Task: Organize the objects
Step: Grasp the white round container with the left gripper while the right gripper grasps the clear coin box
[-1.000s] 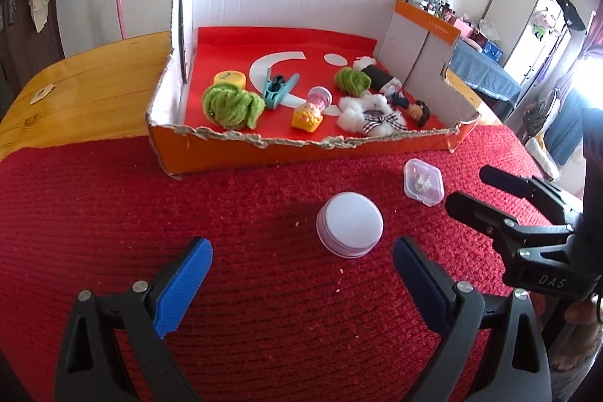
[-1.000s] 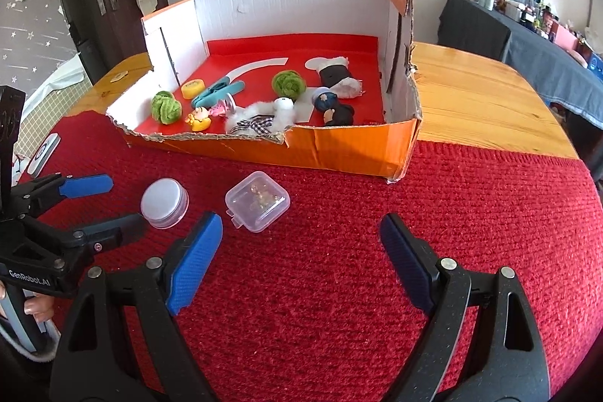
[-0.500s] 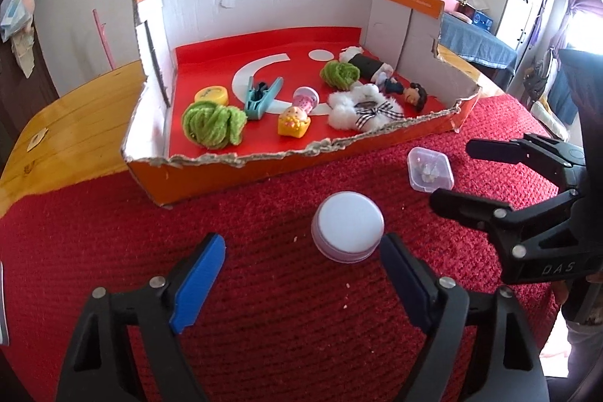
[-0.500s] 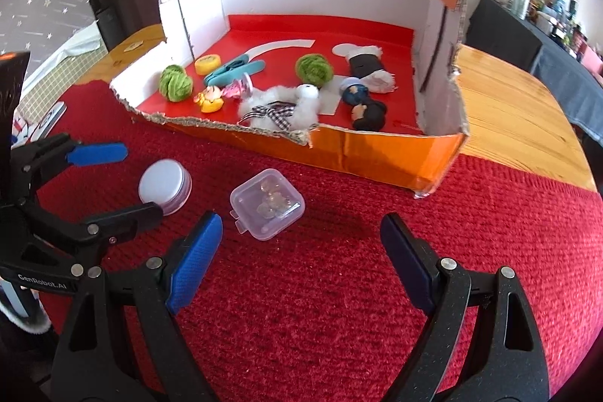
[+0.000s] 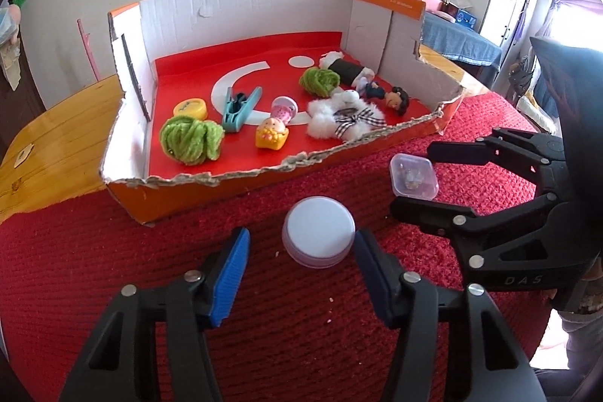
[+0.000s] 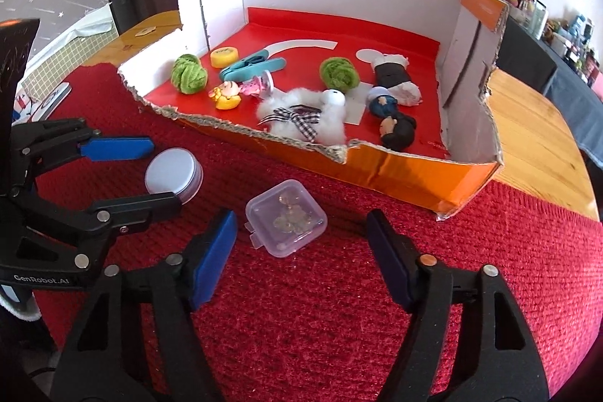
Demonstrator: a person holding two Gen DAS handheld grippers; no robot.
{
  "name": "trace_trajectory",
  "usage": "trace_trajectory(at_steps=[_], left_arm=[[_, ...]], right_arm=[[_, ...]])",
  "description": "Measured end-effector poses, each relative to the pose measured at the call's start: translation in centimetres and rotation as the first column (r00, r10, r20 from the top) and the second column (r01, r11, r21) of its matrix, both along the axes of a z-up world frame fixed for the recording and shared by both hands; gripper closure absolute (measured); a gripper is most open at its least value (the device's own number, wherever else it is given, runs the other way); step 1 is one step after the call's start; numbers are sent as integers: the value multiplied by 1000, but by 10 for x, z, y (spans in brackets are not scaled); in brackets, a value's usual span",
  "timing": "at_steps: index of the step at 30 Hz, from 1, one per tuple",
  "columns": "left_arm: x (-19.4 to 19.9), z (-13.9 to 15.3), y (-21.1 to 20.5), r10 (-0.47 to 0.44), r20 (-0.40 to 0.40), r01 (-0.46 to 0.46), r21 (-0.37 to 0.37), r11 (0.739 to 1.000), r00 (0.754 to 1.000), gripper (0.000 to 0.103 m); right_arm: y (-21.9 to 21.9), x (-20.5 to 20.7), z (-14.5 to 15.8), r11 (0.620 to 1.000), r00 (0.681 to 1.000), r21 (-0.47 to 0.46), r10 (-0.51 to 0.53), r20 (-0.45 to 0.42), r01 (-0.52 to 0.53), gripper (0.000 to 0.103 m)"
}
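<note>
A round white-lidded jar [image 5: 318, 238] stands on the red cloth between the blue pads of my left gripper [image 5: 301, 236]. Its jaws are closing: the right pad is at the jar's edge and the left pad is still apart, so nothing is gripped. A small clear plastic box [image 6: 286, 217] with tiny bits inside lies between the pads of my right gripper [image 6: 301, 215], whose jaws are also closing, with gaps on both sides. In the right wrist view the left gripper [image 6: 164, 174] brackets the jar [image 6: 173, 176]. In the left wrist view the right gripper [image 5: 411, 179] brackets the clear box [image 5: 413, 176].
Just beyond both items stands an orange cardboard box [image 5: 226, 178] with a torn front edge. It holds green yarn balls [image 5: 190, 138], a teal clip [image 5: 239, 108], a yellow lid, a white fluffy toy [image 6: 301, 117] and small dolls. A red knitted cloth [image 6: 471, 251] covers the wooden table [image 6: 527, 123].
The jaws of both grippers have narrowed. The left gripper has closed in around the jar and the right one around the clear box. Both views have rolled a little.
</note>
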State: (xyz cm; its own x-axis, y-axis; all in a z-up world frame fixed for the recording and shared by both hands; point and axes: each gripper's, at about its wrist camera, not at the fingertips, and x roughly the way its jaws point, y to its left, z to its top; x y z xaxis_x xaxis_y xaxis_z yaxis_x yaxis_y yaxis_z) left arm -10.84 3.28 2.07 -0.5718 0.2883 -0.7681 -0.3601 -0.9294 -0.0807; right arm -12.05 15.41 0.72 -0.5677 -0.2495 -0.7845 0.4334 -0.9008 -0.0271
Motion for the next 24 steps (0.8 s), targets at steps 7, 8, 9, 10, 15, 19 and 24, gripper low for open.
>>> trace_trajectory(at_steps=[7, 8, 9, 10, 15, 19, 24], left_arm=[[-1, 1, 2, -18, 5, 18, 28, 999, 1000, 61], [0, 0, 2, -17, 6, 16, 30, 999, 1000, 61], [0, 0, 2, -16, 4, 16, 30, 999, 1000, 61], [1, 1, 2, -15, 3, 15, 29, 999, 1000, 61], [7, 7, 0, -13, -6, 14, 49, 999, 1000, 61], [11, 17, -3, -14, -28, 16, 65, 998, 1000, 61], [16, 27, -6, -18, -46, 22, 81, 996, 999, 62]], right_arm=[[-8, 6, 0, 999, 999, 5, 43, -12, -43, 63], [-9, 7, 0, 999, 999, 6, 46, -16, -46, 63], [-10, 7, 0, 999, 999, 10, 48, -18, -48, 63], [-10, 8, 1, 999, 999, 11, 49, -22, -49, 63], [-8, 12, 7, 999, 999, -11, 43, -30, -43, 63], [-5, 17, 18, 998, 998, -42, 44, -45, -46, 63], [-8, 22, 28, 997, 997, -54, 55, -58, -58, 63]])
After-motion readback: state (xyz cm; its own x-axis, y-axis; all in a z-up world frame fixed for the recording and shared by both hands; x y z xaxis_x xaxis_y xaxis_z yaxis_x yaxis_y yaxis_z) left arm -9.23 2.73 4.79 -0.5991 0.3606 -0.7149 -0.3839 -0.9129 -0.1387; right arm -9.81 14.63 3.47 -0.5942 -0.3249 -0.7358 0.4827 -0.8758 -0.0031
